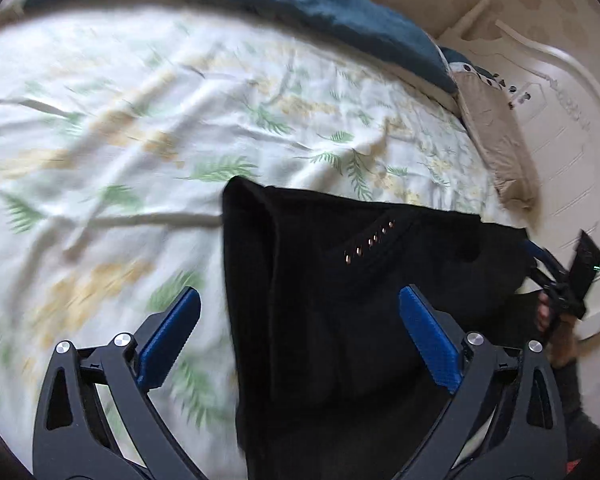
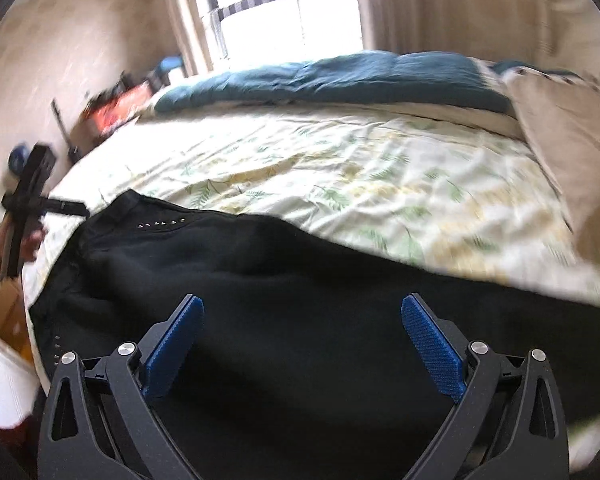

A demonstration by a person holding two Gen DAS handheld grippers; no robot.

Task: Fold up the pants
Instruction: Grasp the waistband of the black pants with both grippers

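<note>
Black pants (image 1: 340, 300) with a row of small metal studs lie on a floral bed sheet (image 1: 120, 120). In the left wrist view my left gripper (image 1: 300, 300) is open and empty, with the pants' left edge between its blue pads. My right gripper (image 1: 540, 256) shows at the pants' far right edge. In the right wrist view the pants (image 2: 300, 300) stretch across the near bed edge. My right gripper (image 2: 302, 308) is open and empty above them. The left gripper (image 2: 76, 210) shows at the far left by the studded waistband.
A dark teal duvet (image 2: 340, 76) lies bunched along the far side of the bed. A beige pillow (image 2: 572, 148) lies at the right by the white headboard (image 1: 560, 92). A bright window (image 2: 292, 12) and a cluttered nightstand (image 2: 116, 108) are beyond the bed.
</note>
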